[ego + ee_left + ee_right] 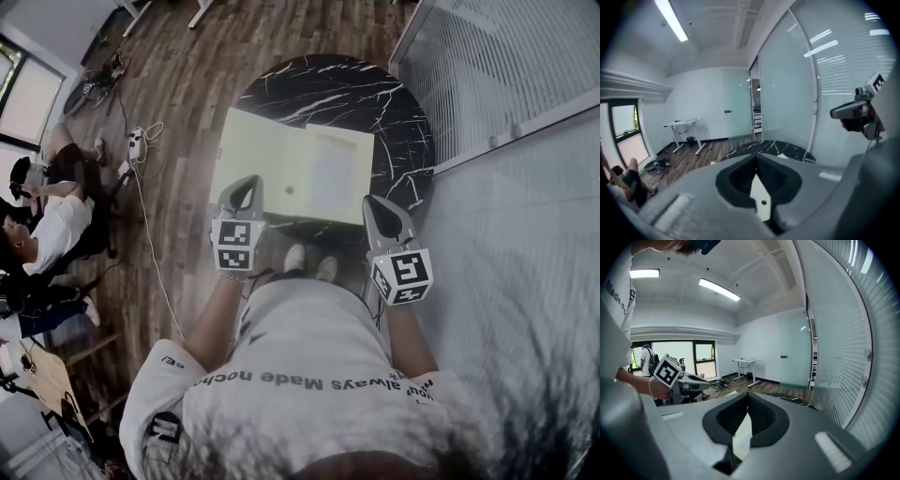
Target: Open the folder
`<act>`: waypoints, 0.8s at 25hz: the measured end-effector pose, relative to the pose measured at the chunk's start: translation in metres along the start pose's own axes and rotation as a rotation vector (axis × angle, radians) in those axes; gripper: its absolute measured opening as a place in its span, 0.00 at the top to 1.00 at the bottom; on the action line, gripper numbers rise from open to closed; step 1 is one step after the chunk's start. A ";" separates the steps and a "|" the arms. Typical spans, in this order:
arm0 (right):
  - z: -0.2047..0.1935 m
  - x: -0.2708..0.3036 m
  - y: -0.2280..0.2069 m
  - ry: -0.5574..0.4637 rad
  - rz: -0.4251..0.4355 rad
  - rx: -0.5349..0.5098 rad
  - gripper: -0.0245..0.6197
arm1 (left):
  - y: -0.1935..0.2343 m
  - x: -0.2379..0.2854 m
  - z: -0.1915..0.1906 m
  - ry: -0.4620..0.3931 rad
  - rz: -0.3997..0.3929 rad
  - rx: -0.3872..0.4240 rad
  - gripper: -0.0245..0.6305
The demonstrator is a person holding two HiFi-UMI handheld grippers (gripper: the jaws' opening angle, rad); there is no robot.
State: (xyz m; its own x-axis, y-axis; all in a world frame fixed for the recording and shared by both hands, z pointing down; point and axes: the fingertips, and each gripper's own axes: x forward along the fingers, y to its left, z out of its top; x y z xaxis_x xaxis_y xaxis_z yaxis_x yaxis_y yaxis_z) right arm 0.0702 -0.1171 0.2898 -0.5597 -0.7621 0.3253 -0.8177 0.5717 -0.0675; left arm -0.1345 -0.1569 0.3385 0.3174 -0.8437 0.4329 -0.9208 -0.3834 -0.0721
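Folder (300, 169) lies on the black table (356, 94); left tool (242, 194) and right tool (380, 214) closed, empty.

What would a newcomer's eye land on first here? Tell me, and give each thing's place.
The pale yellow rectangular folder stands out, lying flat on the round black marble table with white veins, mid-frame in the head view. Just below it, the left gripper and right gripper hover at its near edge, jaws together and empty.
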 end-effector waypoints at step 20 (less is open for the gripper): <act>0.096 -0.073 0.019 -0.140 -0.060 -0.084 0.96 | -0.149 -0.068 0.158 -0.383 -0.421 -0.127 0.96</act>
State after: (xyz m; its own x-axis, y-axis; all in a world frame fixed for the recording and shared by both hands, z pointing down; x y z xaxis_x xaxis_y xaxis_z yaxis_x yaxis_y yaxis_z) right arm 0.0825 -0.0793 0.1738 -0.5284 -0.8271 0.1914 -0.8394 0.5428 0.0285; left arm 0.0166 -0.1017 0.1780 0.6998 -0.7130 0.0432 -0.7098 -0.6874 0.1540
